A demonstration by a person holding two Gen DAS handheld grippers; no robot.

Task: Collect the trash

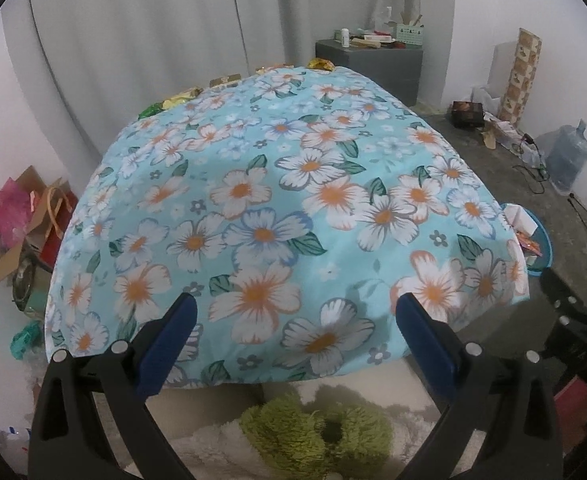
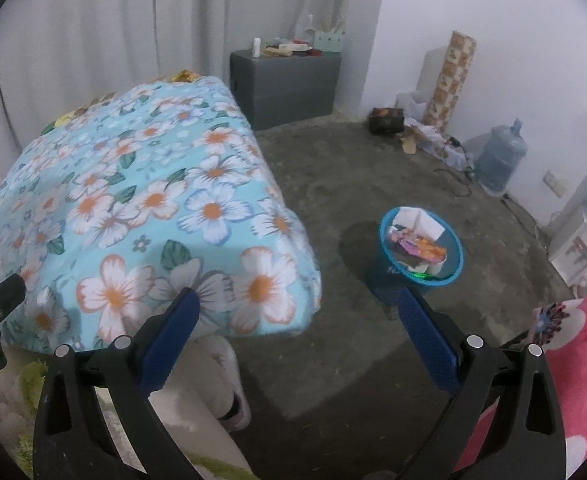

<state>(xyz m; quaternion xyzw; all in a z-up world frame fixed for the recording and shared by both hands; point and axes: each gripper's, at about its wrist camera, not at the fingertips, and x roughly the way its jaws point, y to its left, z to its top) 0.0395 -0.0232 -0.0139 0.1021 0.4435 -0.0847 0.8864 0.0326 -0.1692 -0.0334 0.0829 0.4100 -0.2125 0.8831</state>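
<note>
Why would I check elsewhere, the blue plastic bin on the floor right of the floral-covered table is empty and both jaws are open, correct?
Not empty: the right wrist view shows the blue plastic bin already holding white paper and colourful wrappers. It does stand on the floor right of the floral-covered table, and both jaws are open.

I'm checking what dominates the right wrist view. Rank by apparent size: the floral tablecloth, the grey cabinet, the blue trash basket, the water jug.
1. floral tablecloth, by far the largest.
2. grey cabinet.
3. blue trash basket, though it sits nearer the camera.
4. water jug, farther off, so unsure against the basket.
</note>
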